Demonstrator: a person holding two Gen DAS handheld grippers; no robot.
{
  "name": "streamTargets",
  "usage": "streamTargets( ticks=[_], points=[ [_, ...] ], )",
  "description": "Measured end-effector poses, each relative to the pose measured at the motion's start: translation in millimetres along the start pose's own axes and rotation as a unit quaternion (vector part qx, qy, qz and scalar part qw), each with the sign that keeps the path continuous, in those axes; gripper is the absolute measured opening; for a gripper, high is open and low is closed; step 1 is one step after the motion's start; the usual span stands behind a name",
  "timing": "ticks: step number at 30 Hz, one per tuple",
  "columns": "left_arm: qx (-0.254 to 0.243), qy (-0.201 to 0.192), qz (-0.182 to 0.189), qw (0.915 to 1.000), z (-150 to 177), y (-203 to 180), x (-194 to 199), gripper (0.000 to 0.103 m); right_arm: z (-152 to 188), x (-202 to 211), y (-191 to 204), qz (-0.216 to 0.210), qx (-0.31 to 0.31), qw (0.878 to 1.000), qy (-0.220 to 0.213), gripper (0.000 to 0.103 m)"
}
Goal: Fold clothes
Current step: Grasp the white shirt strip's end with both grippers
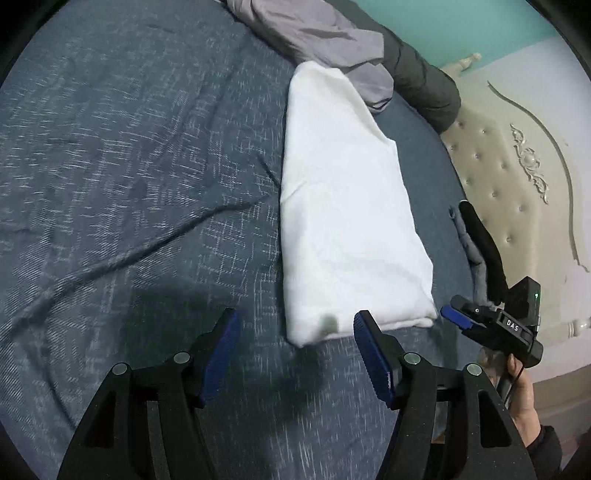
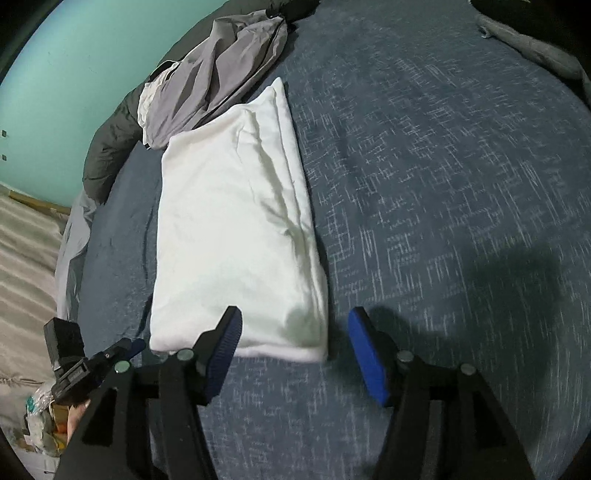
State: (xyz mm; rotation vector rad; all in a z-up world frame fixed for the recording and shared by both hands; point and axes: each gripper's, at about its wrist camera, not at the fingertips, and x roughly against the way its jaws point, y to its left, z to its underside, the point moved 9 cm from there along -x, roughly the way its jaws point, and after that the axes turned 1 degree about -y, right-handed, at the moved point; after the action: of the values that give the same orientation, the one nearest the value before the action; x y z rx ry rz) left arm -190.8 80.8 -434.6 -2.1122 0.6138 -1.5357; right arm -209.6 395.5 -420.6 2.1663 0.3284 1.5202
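Just ahead of tool (image 1: 295, 332), white garment (image 1: 343, 206)

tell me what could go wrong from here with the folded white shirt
Both tongs, left and right, stand open at the near edge of the folded white garment. Pinching only the top layer could pull the fold apart. The far end touches the grey garment, so sliding it forward may drag or bunch that.

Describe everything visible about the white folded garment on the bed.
The white folded fabric garment lies flat on the dark blue patterned bedspread as a long, narrow, layered rectangle with soft creases and a lengthwise ridge. Its material looks thin and soft. Its far end meets a crumpled grey garment. Neither gripper holds it: both sets of jaws stand open at its near edge, not pressing on it.
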Motion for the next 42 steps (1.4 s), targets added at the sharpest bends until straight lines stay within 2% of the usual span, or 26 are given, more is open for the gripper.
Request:
streamTargets(
  ticks=[7, 11, 15, 20, 25, 27, 28, 29, 30, 31, 33, 36, 39, 41, 42],
  points=[
    [0.008, 0.007, 0.007, 0.9999, -7.1, -2.7, -20.9, 0.068, -6.6, -15.8, -3.5, -0.012, 0.0, 1.0, 0.011, 0.061],
    [0.015, 0.018, 0.014, 0.9996, -3.9, -3.4, -32.4, 0.068, 0.0, -28.3, -1.8, -0.006, 0.009, 0.999, 0.03, 0.061],
    [0.037, 0.026, 0.035, 0.9984, 0.9, -0.9, -39.8, 0.068, 7.6, -31.2, -4.6, -0.011, -0.001, 0.999, 0.033, 0.061],
    [0.042, 0.024, 0.036, 0.9982, 2.1, -0.6, -42.0, 0.068, 14.4, -30.5, -0.8, -0.02, 0.009, 0.999, 0.037, 0.059],
    [0.052, 0.025, 0.055, 0.9968, -0.3, -1.8, -47.5, 0.067, 18.6, -36.3, 4.8, -0.029, 0.029, 0.998, 0.05, 0.049],
    [0.046, 0.027, 0.054, 0.9971, -0.8, -3.8, -49.0, 0.067, 19.3, -38.2, 5.1, -0.03, 0.033, 0.998, 0.053, 0.037],
    [0.042, 0.027, 0.053, 0.9973, -1.1, -5.1, -49.6, 0.066, 19.7, -38.1, 5.2, -0.034, 0.032, 0.997, 0.055, 0.024],
    [0.038, 0.027, 0.053, 0.9975, -1.1, -6.5, -49.4, 0.061, 20.3, -38.0, 5.7, -0.039, 0.031, 0.997, 0.057, 0.011],
    [0.034, 0.027, 0.053, 0.9977, -0.7, -7.9, -48.3, 0.051, 21.5, -37.3, 7.4, -0.045, 0.032, 0.997, 0.059, 0.011],
    [0.029, 0.027, 0.053, 0.9978, -0.3, -9.2, -47.3, 0.048, 21.4, -34.9, 9.2, -0.049, 0.034, 0.997, 0.056, 0.009],
    [0.02, 0.026, 0.054, 0.998, 0.4, -12.0, -45.2, 0.039, 21.4, -29.9, 12.9, -0.057, 0.039, 0.996, 0.052, 0.008],
    [0.014, 0.025, 0.06, 0.9978, 0.2, -13.4, -42.3, 0.039, 19.2, -24.5, 13.1, -0.062, 0.04, 0.996, 0.047, 0.008],
    [0.025, 0.034, 0.062, 0.9972, -1.0, -8.9, -48.7, 0.041, 15.7, -24.9, 2.8, -0.057, 0.027, 0.997, 0.052, 0.013],
    [0.03, 0.036, 0.065, 0.9968, -1.3, -7.3, -51.3, 0.042, 16.8, -27.3, -4.1, -0.057, 0.018, 0.997, 0.058, 0.027],
    [0.03, 0.037, 0.066, 0.9967, -1.3, -6.7, -52.6, 0.044, 17.2, -28.3, -6.9, -0.057, 0.015, 0.996, 0.061, 0.029]
  ],
)
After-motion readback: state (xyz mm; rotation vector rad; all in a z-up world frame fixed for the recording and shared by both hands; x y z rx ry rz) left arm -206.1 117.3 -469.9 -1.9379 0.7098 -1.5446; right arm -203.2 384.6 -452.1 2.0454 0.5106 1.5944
